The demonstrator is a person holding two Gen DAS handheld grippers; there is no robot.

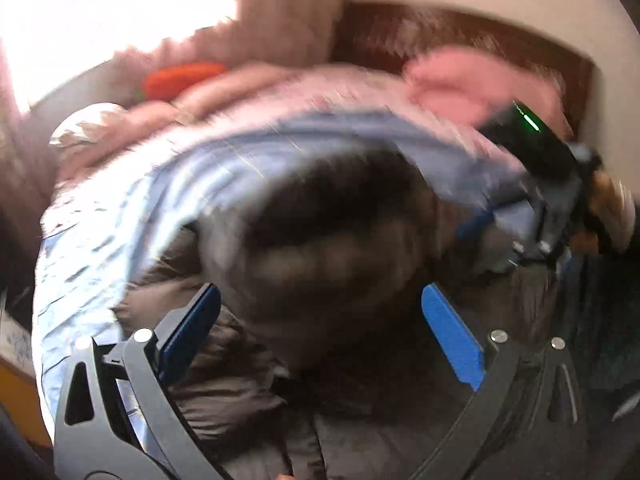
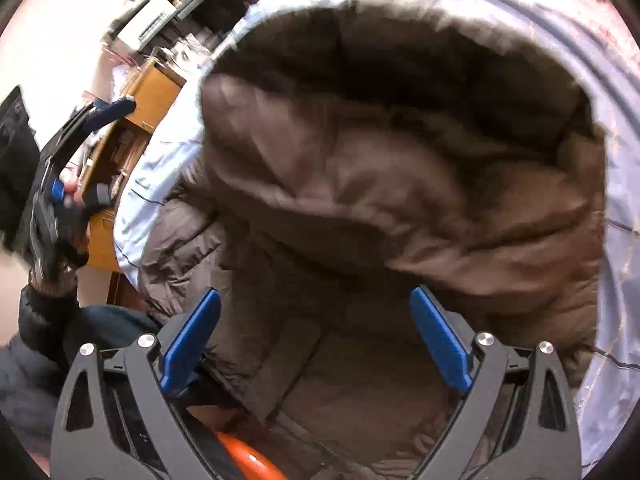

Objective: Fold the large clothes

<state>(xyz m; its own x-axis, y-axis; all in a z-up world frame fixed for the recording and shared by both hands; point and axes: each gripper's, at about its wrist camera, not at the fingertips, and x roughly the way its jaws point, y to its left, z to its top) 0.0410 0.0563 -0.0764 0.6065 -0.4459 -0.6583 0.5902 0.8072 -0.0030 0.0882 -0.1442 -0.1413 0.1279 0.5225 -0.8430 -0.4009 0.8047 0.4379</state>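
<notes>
A brown padded jacket (image 2: 360,200) lies bunched on a light blue bedsheet (image 2: 616,184), with one part folded over on itself. My right gripper (image 2: 316,300) hovers open just above the jacket, its blue pads (image 2: 440,340) wide apart and nothing between them. The left wrist view is blurred, with the jacket (image 1: 320,240) filling the middle. My left gripper (image 1: 320,304) is open over it and holds nothing. The right gripper (image 1: 500,220) appears there at the jacket's far right. A gloved hand (image 2: 56,232) holds the left gripper (image 2: 116,108) off the bed's left side.
Pink bedding (image 1: 480,84) and an orange plush (image 1: 184,76) lie at the head of the bed, before a dark wooden headboard (image 1: 400,32). A bright window (image 1: 100,12) is at the left. A wooden cabinet (image 2: 132,128) stands beside the bed. Something orange (image 2: 248,460) sits under the right gripper.
</notes>
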